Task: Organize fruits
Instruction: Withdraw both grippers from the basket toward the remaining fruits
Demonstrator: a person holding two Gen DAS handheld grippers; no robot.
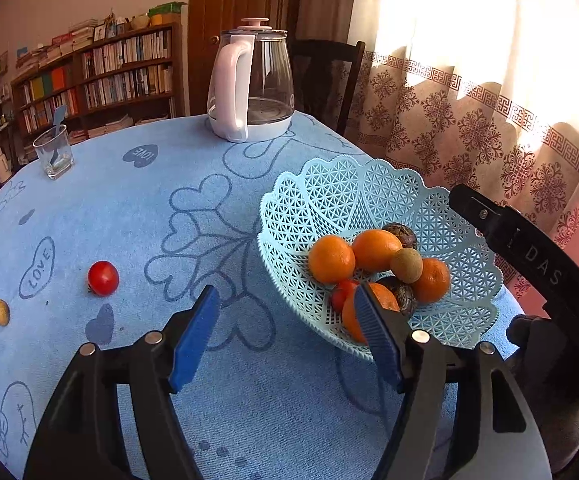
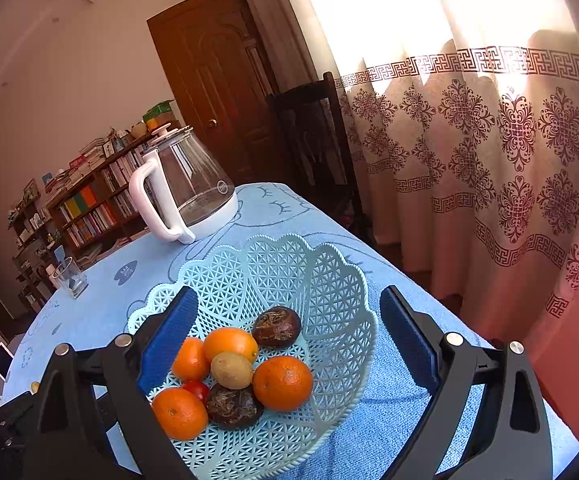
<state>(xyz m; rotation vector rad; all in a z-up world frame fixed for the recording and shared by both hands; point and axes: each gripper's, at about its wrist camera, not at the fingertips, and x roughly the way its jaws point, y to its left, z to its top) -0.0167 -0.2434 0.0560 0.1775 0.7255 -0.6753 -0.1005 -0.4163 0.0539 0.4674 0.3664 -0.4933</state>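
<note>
A pale blue lattice basket (image 1: pixel 353 200) (image 2: pixel 329 280) holds several oranges (image 1: pixel 331 259) (image 2: pixel 282 383), two dark brown fruits (image 2: pixel 276 326), a tan fruit (image 1: pixel 406 265) (image 2: pixel 231 370) and a red tomato (image 2: pixel 197 389). A second red tomato (image 1: pixel 103 278) and a small yellow fruit (image 1: pixel 0 312) lie on the blue cloth to the left. My left gripper (image 1: pixel 285 308) is open and empty, just left of the basket. My right gripper (image 2: pixel 289 308) is open and empty above the basket; part of it shows in the left wrist view (image 1: pixel 529 256).
A glass kettle with a white handle (image 1: pixel 249 84) (image 2: pixel 185 192) stands at the table's far side. A drinking glass with a blue spoon (image 1: pixel 54 152) (image 2: pixel 70 278) stands at the far left. A dark chair (image 2: pixel 313 140), a curtain and bookshelves lie beyond the table.
</note>
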